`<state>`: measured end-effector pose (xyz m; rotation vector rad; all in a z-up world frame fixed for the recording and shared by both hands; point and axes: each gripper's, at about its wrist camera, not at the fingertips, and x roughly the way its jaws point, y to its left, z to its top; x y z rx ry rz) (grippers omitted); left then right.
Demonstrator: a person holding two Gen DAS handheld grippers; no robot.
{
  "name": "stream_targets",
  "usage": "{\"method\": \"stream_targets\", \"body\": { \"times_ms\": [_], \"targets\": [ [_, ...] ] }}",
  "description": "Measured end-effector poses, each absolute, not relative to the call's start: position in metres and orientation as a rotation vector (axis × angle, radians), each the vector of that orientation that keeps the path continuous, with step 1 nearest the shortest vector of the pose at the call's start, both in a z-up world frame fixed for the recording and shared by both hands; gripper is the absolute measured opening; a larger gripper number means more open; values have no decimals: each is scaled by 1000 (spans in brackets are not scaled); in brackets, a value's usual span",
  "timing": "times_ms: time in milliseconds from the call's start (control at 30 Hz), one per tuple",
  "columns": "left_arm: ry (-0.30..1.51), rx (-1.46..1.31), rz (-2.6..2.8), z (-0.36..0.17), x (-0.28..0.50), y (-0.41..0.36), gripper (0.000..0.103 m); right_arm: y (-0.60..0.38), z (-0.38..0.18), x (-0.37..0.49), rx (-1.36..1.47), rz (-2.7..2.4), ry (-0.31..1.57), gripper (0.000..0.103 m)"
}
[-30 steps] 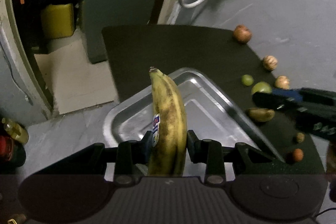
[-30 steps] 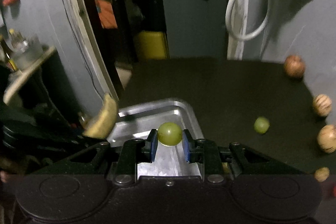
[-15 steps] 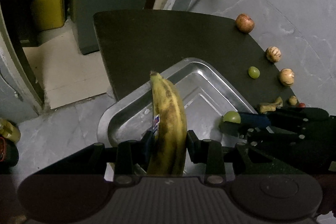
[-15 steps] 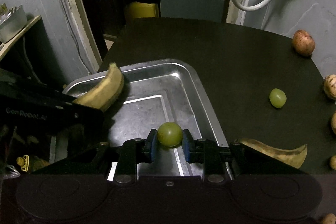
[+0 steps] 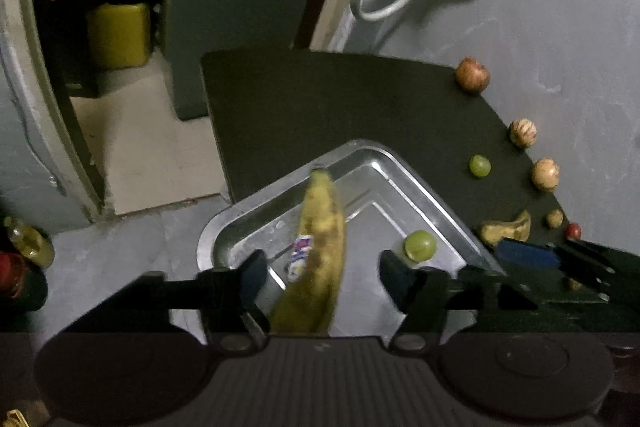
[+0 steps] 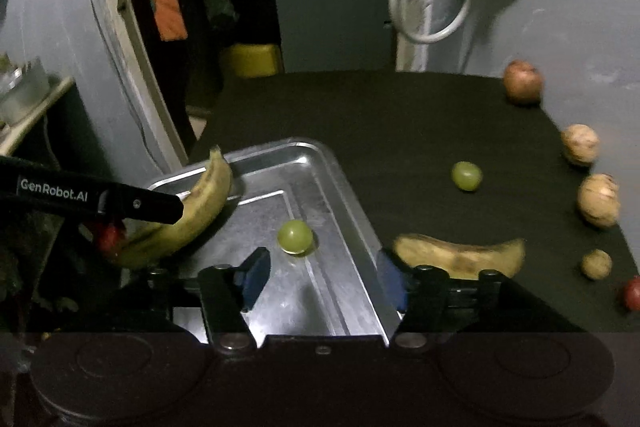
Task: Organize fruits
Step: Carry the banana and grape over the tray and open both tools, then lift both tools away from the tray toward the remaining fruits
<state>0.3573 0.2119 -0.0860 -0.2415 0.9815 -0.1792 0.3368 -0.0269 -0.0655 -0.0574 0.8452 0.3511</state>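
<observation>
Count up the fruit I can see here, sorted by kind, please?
Bananas: 2
Green grapes: 2
Tan, nut-like balls: 3
Reddish-brown round fruit: 1
Small red fruit: 1
Total: 9 in plain sight; a gripper may hide another small one.

Dim room; grey wall (image 6: 592, 27); pale floor (image 5: 160, 155)

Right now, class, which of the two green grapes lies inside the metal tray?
The green grape just ahead of the right gripper; it rests on the metal tray, whereas the other grape sits on the dark mat.
</observation>
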Motion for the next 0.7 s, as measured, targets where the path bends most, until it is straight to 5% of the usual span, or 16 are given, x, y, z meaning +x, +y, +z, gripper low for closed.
{"method": "stream_targets", "body": {
  "times_ms": [233,467,700],
  "targets": [
    [920,-248,-106,-54,300,190,100,-62,-35,276,-31,356,765,86],
    [907,-249,-57,-31,234,167,102,-100,-14,209,-2,349,725,102],
    [923,-236,-47,-21,160,131,102,-139,1,139,28,328,704,102]
  ]
}}
